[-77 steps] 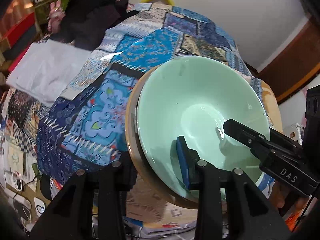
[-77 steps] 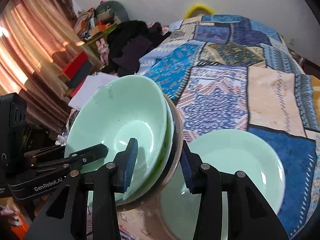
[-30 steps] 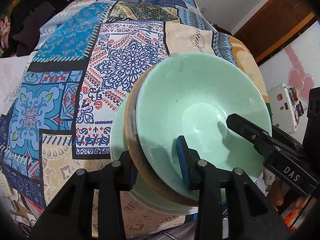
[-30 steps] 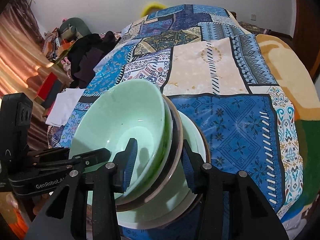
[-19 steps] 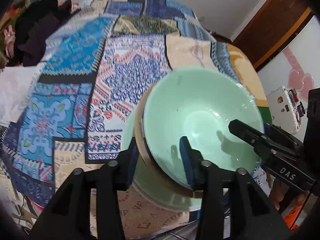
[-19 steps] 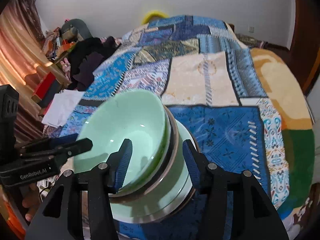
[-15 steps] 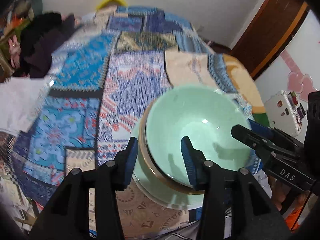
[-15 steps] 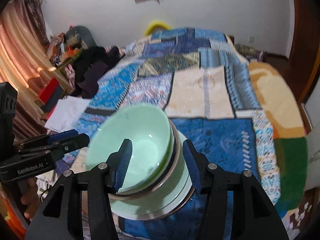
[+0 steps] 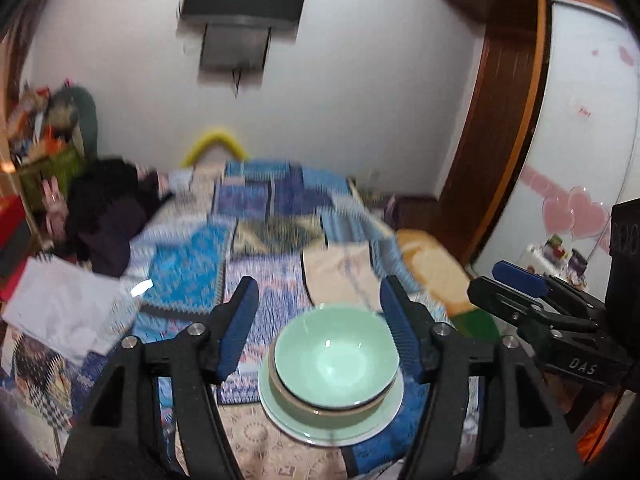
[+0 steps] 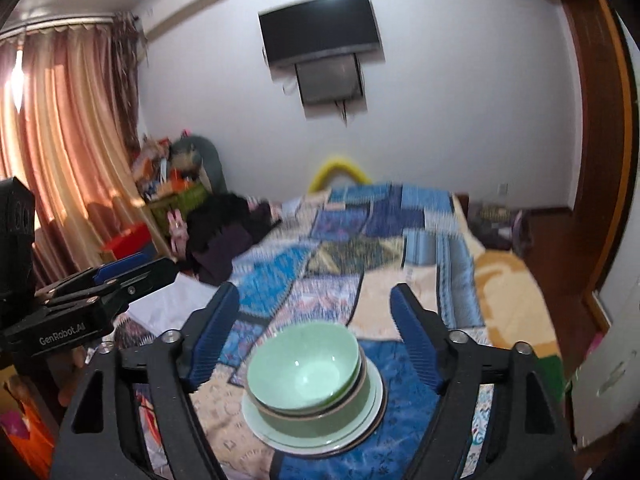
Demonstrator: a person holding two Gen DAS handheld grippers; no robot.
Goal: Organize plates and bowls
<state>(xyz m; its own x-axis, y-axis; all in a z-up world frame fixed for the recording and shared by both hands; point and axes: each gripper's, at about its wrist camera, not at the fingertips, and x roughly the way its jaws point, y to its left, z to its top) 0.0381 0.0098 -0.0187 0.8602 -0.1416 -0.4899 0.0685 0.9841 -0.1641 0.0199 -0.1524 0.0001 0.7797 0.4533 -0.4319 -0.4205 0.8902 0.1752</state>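
A stack of pale green bowls (image 9: pixel 335 360) (image 10: pixel 304 368) rests on a pale green plate (image 9: pixel 372 420) (image 10: pixel 374 408), on the patchwork bedspread (image 9: pixel 264 256) (image 10: pixel 360 256) near the bed's front edge. My left gripper (image 9: pixel 318 324) hangs above and behind the stack, its jaws opening, nothing between them. My right gripper (image 10: pixel 316 332) is likewise raised clear of the bowls, jaws opening and empty. The right gripper (image 9: pixel 516 284) shows at the right of the left wrist view, and the left gripper (image 10: pixel 132 268) at the left of the right wrist view.
Dark clothes (image 10: pixel 224 232) and white fabric (image 9: pixel 60 312) lie on the bed's left side. Curtains (image 10: pixel 68 140) and a cluttered shelf (image 10: pixel 168 176) stand at the left, a wall-mounted TV (image 10: pixel 320 28) at the back, a wooden door frame (image 9: pixel 500 120) at the right.
Both grippers let go of the bowl stack, opened wide, and rose up and back. The stack now sits on the plate, small and low in both views.
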